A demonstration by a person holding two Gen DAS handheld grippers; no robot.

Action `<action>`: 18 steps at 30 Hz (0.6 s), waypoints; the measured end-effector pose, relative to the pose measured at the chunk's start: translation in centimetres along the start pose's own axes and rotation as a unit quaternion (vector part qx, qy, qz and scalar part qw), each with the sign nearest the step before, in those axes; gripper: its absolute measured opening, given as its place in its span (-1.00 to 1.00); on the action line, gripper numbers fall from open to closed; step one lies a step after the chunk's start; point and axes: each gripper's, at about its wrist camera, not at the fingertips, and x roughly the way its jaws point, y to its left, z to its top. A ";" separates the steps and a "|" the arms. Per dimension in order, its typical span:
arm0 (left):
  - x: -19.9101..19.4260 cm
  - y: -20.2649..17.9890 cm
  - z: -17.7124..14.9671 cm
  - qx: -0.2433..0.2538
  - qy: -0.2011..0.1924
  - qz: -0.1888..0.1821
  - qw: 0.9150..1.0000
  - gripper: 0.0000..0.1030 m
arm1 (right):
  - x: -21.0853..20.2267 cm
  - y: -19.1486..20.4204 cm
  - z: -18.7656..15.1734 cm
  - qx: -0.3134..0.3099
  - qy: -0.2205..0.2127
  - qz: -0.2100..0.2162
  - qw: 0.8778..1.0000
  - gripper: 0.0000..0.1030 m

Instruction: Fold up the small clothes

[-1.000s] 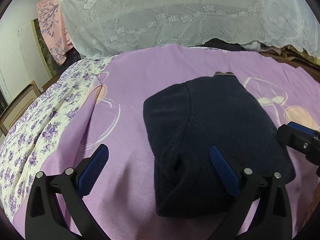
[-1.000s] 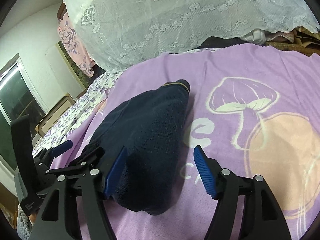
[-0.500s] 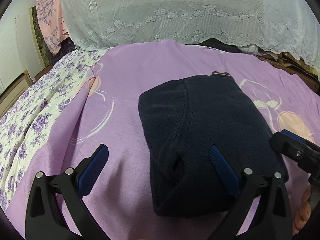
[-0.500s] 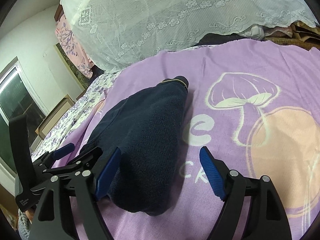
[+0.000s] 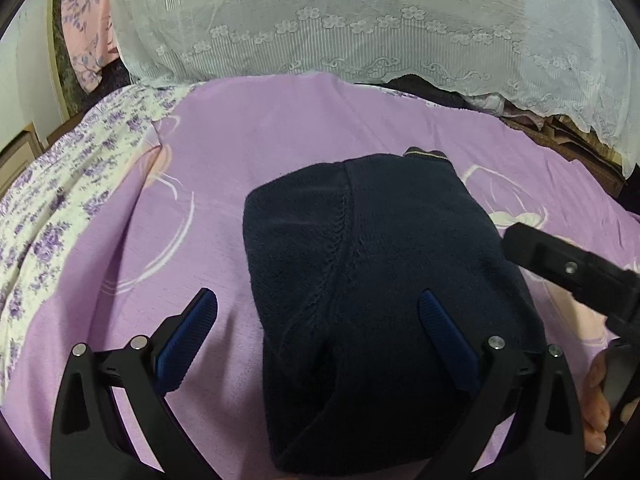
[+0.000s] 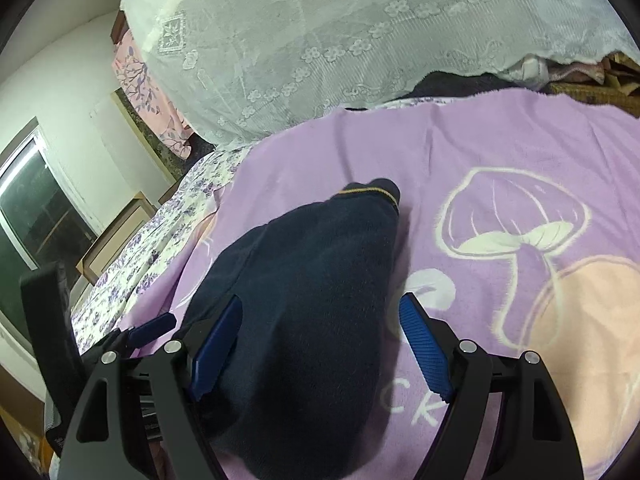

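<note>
Left gripper (image 5: 318, 316): jaws wide apart, holding nothing; right pad over the garment's near end.
Right gripper (image 6: 320, 324): jaws wide apart, gripping nothing, straddling the garment's near right edge.
Folded navy garment (image 5: 380, 280): lies on the purple blanket (image 5: 280, 132), stretching toward 12 o'clock.
Lace cover (image 5: 360, 20): farthest, at 12 o'clock, draped over a pile.
Containers: none visible.

Open purple blanket (image 5: 280, 152) around sweater (image 5: 380, 280) — lace-covered pile (image 5: 360, 20) behind

Both wrist views close, angled down, sharing the navy sweater (image 5: 372, 280)
</note>
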 end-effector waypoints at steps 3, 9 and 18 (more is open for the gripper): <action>0.2 0.0 -0.1 -0.004 0.001 -0.005 1.000 0.92 | 1.1 -0.7 -0.9 0.008 0.018 -0.007 1.000 0.58; -0.1 -1.1 -0.5 0.021 -0.018 0.021 0.999 0.92 | 2.1 -2.5 -1.8 0.051 0.031 0.018 0.998 0.72; -0.7 -1.7 -0.6 0.043 -0.036 0.045 0.997 0.92 | 2.0 -2.6 -2.3 0.054 0.027 0.020 0.998 0.75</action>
